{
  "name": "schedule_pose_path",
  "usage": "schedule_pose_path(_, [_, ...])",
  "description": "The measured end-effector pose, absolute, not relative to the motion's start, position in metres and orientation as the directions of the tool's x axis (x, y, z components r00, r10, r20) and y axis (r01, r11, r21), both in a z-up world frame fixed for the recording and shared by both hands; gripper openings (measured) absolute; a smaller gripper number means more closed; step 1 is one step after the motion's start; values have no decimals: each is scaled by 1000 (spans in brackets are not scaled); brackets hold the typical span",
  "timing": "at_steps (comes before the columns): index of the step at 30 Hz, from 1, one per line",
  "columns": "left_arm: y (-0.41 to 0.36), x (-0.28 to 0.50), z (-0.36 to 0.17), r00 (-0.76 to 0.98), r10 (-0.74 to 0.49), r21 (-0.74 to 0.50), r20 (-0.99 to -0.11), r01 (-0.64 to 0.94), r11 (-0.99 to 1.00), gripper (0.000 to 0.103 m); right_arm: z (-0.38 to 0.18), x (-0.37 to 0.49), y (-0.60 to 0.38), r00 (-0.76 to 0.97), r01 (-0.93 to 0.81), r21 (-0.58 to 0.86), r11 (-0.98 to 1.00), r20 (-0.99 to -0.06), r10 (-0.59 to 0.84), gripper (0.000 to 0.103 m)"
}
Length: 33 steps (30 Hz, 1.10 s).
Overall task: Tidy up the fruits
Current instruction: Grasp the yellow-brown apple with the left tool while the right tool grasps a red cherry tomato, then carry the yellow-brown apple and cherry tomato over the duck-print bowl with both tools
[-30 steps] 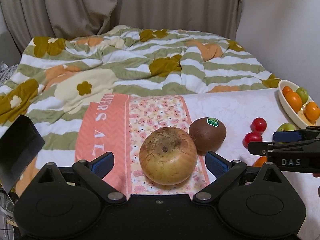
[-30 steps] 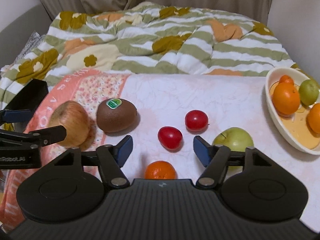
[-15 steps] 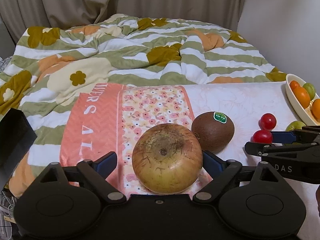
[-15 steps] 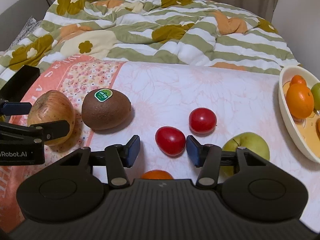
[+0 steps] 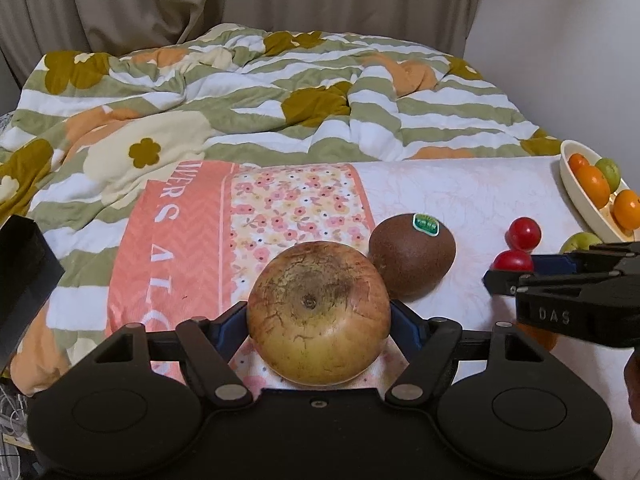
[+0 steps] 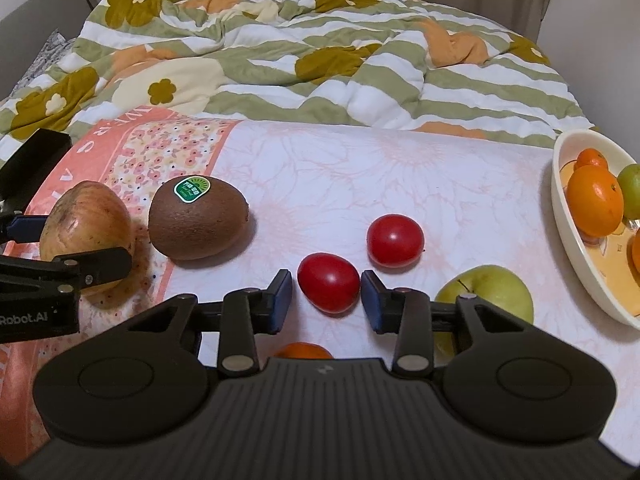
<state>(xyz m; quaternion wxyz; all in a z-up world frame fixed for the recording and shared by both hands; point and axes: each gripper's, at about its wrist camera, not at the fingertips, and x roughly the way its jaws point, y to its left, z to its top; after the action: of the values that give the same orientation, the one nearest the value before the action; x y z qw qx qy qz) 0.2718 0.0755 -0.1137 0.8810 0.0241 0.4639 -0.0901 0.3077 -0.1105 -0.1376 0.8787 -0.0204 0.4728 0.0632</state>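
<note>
My left gripper point(image 5: 318, 322) is shut on a yellow-brown apple point(image 5: 318, 312), which also shows in the right wrist view point(image 6: 86, 226). A brown kiwi point(image 5: 412, 254) with a green sticker lies just right of it, also in the right wrist view point(image 6: 198, 218). My right gripper point(image 6: 328, 296) has its blue pads on both sides of a red tomato point(image 6: 328, 282), with small gaps showing. A second tomato point(image 6: 395, 240), a green apple point(image 6: 486, 294) and a small orange point(image 6: 302, 351) lie nearby. A cream bowl point(image 6: 576, 256) at the right holds oranges and a green fruit.
The fruits lie on a white and pink floral cloth point(image 6: 360, 168). A striped green flowered quilt point(image 5: 260, 80) is bunched behind it. Curtains and a wall are at the back. A black object point(image 5: 24, 276) stands at the far left.
My left gripper has closed on the yellow-brown apple. My right gripper has moved forward and narrowed around the near tomato.
</note>
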Motion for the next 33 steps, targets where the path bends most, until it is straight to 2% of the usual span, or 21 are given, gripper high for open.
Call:
schedule_pose_path(3, [79, 268, -113, 553, -133, -42, -823, 175, 984, 77, -138, 308, -111, 548, -130, 23, 991, -832, 91, 49])
schedule_pose_path(13, [85, 248, -105, 561, -127, -54, -818, 145, 988, 77, -124, 297, -113, 577, -147, 21, 989, -810, 103, 48])
schedule_pose_path(24, [77, 217, -73, 624, -146, -61, -767, 156, 986, 77, -90, 264, -126, 632, -127, 40, 991, -767, 112, 48])
schedule_pose_path(33, [60, 191, -48, 662, -201, -77, -722, 212, 974, 77, -61, 211, -157, 667, -42, 53, 998, -742, 67, 48])
